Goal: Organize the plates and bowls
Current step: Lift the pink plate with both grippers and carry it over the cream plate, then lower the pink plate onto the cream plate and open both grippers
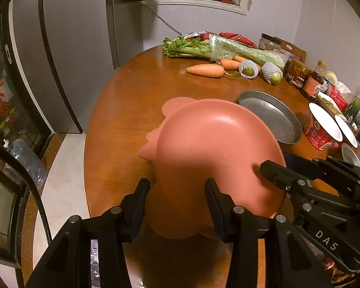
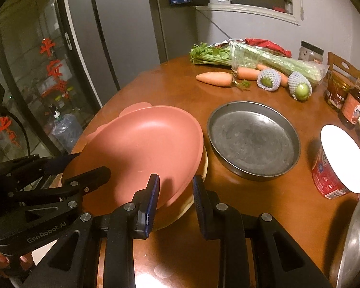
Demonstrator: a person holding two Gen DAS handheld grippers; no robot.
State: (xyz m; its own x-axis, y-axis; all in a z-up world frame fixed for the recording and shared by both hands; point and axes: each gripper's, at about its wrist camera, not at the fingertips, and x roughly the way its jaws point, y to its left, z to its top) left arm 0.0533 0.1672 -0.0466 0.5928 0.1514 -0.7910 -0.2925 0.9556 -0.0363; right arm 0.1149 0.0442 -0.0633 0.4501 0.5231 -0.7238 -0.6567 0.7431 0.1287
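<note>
Near the front edge of the wooden table, a pink plate is held tilted over a pale dish, its rim clamped by both the left gripper and the right gripper. Just beside it a metal pan is set; carrots and celery are seen beyond.

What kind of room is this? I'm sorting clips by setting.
Probably a home kitchen or dining corner: a fridge, a wooden table with celery and carrots, sauce jars.

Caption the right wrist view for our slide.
Left gripper and right gripper hold a pink plastic plate beside a round grey metal pan.
</note>
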